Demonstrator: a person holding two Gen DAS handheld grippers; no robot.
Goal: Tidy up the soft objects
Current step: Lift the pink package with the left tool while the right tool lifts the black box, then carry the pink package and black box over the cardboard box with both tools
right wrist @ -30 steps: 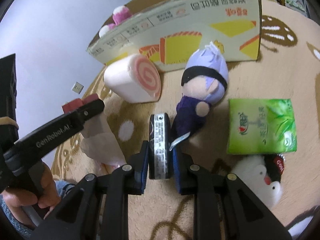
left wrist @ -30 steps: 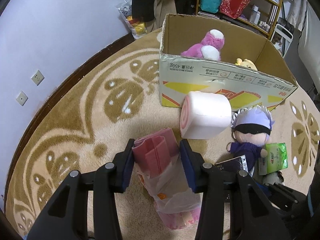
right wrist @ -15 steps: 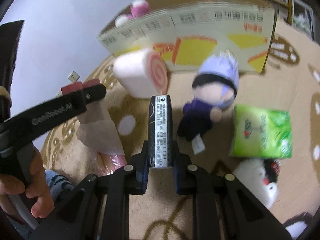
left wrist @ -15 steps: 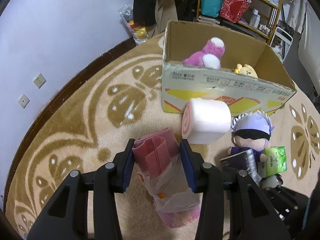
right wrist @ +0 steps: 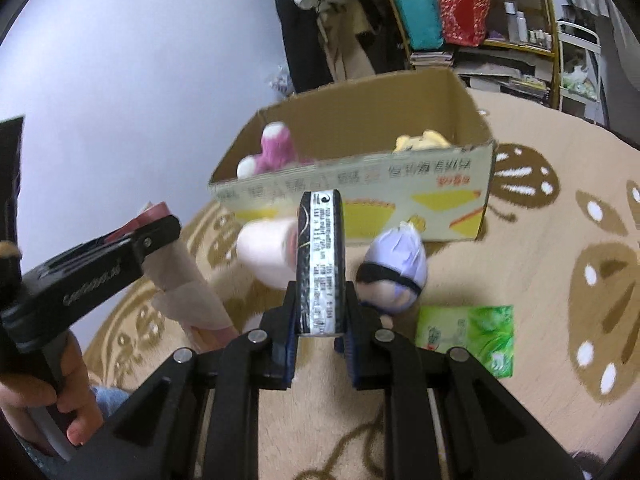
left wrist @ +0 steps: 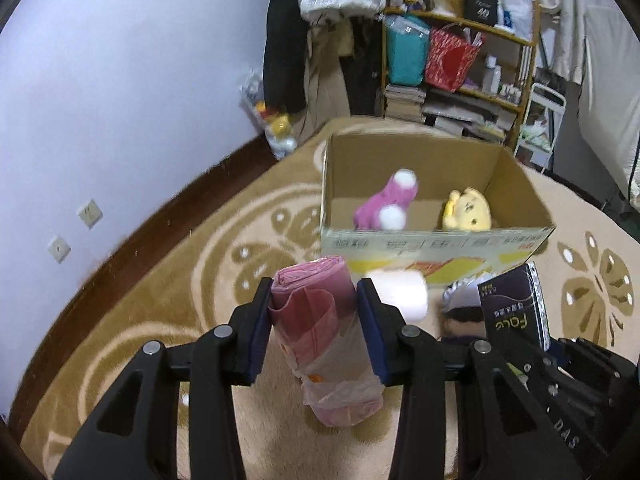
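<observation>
Cardboard dominates the middle of both views: an open box (left wrist: 432, 184) sits on the beige patterned carpet (left wrist: 168, 320), and inside it lie a pink plush (left wrist: 386, 204) and a yellow plush (left wrist: 468, 214), both on the box floor toward the near wall. Just in front of that near wall rest a pale roll-shaped cushion (right wrist: 266, 254) and a doll with lilac hair and a black blindfold (right wrist: 394, 272); from the left wrist view the doll is mostly hidden behind the dark packet. A green tissue pack (right wrist: 466, 338) lies flat on the carpet just beside the doll.

Now the hands. The left gripper (left wrist: 316, 320) has its fingers clamped on a pink roll of plastic bags (left wrist: 316, 312), whose loose clear wrapper hangs below, off the carpet. The right gripper (right wrist: 318, 332) is squeezed tight on a dark tissue packet (right wrist: 320, 256), held upright on its narrow edge, printed side strip facing the camera; the small print is too blurred to read. From the right wrist view a hand (right wrist: 52, 400) grips the left tool's handle at the lower left edge, partly cut off.

Between both held items and the box opening stand the cushion and the box's near wall. Behind the box, a cluttered wooden shelf (left wrist: 500, 92) holds a teal bag (left wrist: 404, 56) and a red bag (left wrist: 450, 60); hanging clothes beside it are cropped by the frame.
</observation>
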